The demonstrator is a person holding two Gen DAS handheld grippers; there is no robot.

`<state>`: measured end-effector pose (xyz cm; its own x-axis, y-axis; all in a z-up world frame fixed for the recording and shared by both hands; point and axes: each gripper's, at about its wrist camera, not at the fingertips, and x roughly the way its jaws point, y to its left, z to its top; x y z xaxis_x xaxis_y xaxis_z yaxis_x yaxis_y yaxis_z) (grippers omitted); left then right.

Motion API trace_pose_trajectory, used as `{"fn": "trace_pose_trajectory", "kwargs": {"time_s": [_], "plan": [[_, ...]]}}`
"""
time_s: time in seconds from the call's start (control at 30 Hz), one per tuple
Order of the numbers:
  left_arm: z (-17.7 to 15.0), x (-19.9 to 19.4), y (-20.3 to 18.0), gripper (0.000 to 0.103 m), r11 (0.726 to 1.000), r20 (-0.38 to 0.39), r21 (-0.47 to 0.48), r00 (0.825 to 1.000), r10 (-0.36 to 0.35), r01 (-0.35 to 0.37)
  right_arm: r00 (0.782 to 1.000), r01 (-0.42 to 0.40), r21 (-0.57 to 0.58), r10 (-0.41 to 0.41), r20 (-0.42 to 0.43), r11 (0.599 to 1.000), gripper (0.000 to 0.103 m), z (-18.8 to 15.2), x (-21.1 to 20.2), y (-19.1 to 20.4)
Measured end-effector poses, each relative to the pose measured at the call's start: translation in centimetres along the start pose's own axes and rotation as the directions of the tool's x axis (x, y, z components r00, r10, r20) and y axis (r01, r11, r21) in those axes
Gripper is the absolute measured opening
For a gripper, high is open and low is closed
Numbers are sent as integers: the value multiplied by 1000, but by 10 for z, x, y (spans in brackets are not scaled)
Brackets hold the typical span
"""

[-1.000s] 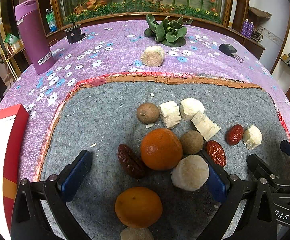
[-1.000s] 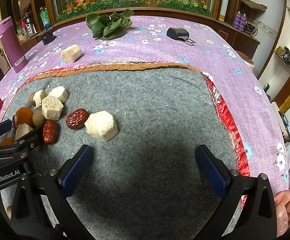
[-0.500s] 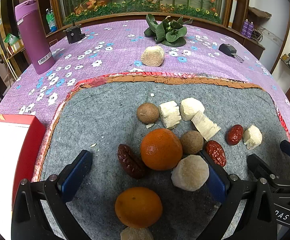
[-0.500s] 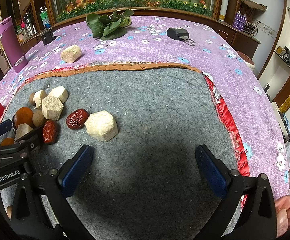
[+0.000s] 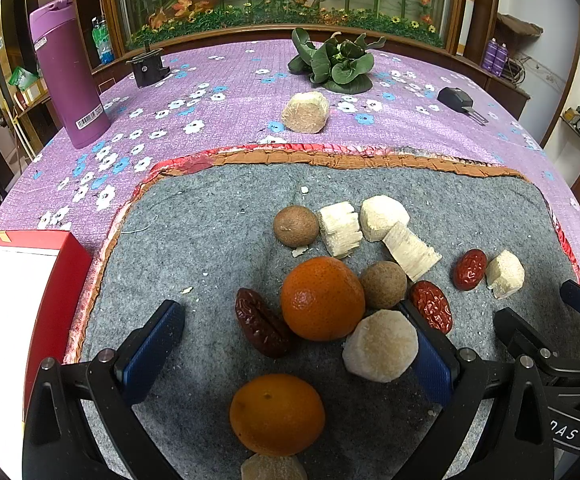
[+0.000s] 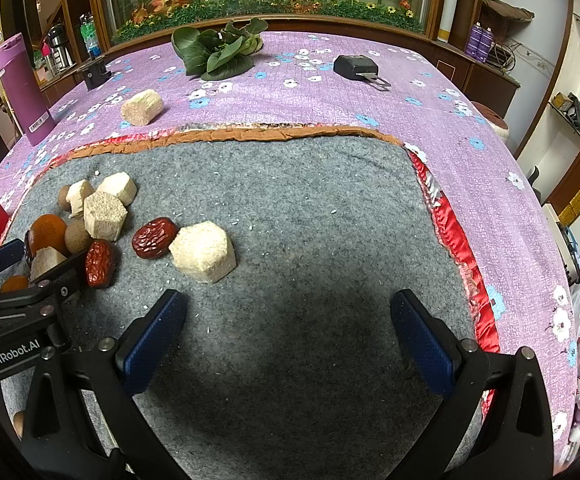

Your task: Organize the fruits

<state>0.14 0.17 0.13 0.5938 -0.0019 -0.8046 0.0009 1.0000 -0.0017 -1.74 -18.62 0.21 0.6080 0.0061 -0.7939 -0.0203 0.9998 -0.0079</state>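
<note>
Both pictures are bright and sharp in the middle, with even indoor light. A soft dark shadow lies on the grey felt mat (image 6: 290, 240) between the fingers of the right claw (image 6: 290, 336). The fisheye lens bends the desk (image 5: 230, 120) edge strongly, and the corners go black. The oranges (image 5: 322, 298) show weak glare.

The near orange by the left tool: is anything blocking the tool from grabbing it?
Nothing visible blocks it. The near orange sits between the open fingers of the left tool on bare grey mat. The dark date and pale chunk lie just beyond it.
</note>
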Motion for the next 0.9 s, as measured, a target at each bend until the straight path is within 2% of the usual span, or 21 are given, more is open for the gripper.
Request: {"fn": "trace_pose_trajectory", "kwargs": {"time_s": [0.5, 0.67, 0.8, 0.9], "plan": [[0, 0, 0, 103, 1000, 0, 1, 1000, 1, -1, 1000, -1, -2, 1, -4, 1000, 103, 0, 0, 0], [-1, -4, 3, 102, 1000, -10, 6, 1000, -24, 24, 998, -51, -53, 48, -48, 997, 103, 1, -1, -2], [-5, -37, 1, 102, 999, 95, 19, 995, 36, -38, 989, -150, -17, 150, -2, 988, 103, -3, -11, -15], [-4, -70, 4, 102, 993, 190, 28, 976, 111, -118, 973, -216, -19, 217, 75, 976, 103, -2, -25, -18]]}}
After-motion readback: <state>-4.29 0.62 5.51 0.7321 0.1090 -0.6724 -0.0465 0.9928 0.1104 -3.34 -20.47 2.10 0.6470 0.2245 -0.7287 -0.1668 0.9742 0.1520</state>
